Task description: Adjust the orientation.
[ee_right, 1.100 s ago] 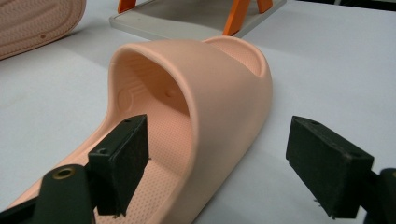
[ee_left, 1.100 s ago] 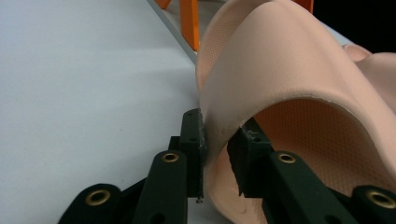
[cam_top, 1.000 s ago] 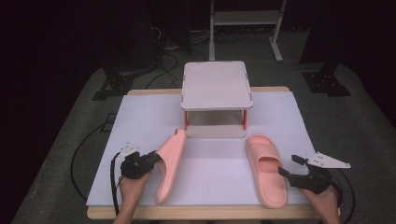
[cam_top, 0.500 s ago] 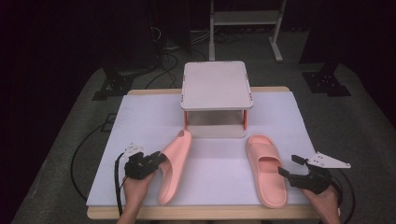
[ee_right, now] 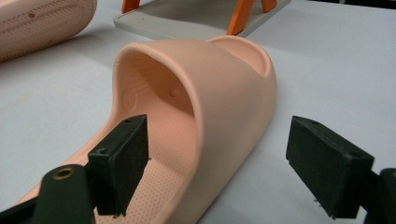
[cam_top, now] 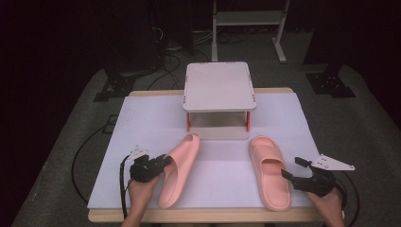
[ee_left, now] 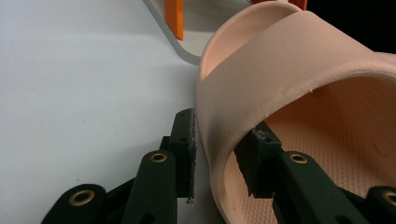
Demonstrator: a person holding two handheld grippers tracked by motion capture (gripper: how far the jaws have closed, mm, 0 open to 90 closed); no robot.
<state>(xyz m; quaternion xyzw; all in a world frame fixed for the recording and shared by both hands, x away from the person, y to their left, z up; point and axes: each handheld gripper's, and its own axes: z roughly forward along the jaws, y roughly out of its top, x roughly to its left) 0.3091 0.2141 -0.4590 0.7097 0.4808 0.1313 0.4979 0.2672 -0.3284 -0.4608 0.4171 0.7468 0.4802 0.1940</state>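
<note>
At the left of a white-covered table [cam_top: 142, 123], a person's left hand [cam_top: 139, 196] holds the left gripper [cam_top: 163, 163], its black jaws pinching the side wall of the left pink slipper [cam_top: 177, 170]: one jaw outside, the other inside under the strap. That slipper appears tipped up on its edge, toe toward a small shelf stand [cam_top: 218, 85]; the left gripper view cuts off its heel, and the high view is too dim to show whether its sole rests on the table. Mid-table, the stand's pale top hides most of the lower tray beneath it, where orange legs [ee_left: 173, 18] show. To the right, the right pink slipper [cam_top: 268, 172] lies flat, sole down, toe toward the stand. The right gripper [cam_top: 292, 169] sits at that slipper's outer side, jaws spread wide: one pad [ee_right: 123, 161] inside the strap opening, the other [ee_right: 327, 163] out over bare table, neither gripping. The right hand [cam_top: 328, 203] is cut off by the frame's bottom edge. Beyond the table, cables [cam_top: 163, 56] and a metal rack [cam_top: 248, 21] fade into darkness.
</note>
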